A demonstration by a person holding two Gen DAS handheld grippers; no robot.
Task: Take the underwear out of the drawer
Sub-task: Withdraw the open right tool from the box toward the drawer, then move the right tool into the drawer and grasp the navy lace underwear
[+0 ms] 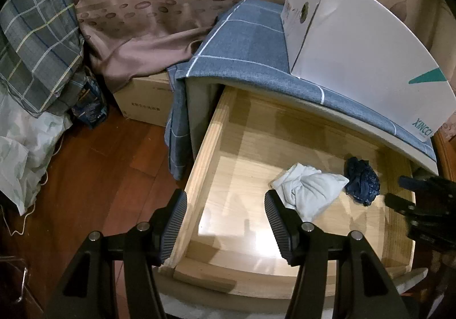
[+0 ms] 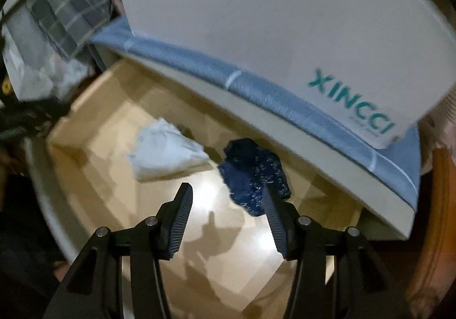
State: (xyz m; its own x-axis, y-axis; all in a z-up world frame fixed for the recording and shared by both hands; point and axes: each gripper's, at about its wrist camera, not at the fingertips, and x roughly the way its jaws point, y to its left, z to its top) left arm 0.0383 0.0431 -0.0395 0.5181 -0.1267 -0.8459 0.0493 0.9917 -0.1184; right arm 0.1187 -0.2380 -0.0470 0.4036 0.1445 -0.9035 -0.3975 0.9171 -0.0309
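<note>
Pale wood forms the open drawer (image 1: 205, 131), which is pulled out from under a cabinet top covered by a blue-grey checked cloth (image 1: 250, 42); a white carton (image 1: 359, 45) printed XINCCI is stood on that cloth. Two crumpled pieces of underwear are seen on the drawer floor, near each other toward its right rear: a white piece (image 1: 310, 188) and, just to its right, a dark blue patterned piece (image 1: 363, 181). The left gripper (image 1: 225, 222) is held above the drawer's front left corner with its jaws apart, and nothing is gripped between them. The right gripper (image 2: 226, 219) is pointed down into the drawer with its jaws apart and nothing held; the dark blue piece (image 2: 253, 173) is seen just above its right finger (image 2: 273, 219), though contact cannot be told in the blurred view. A brown leaf-printed curtain (image 1: 148, 5) is hung behind the cabinet.
</note>
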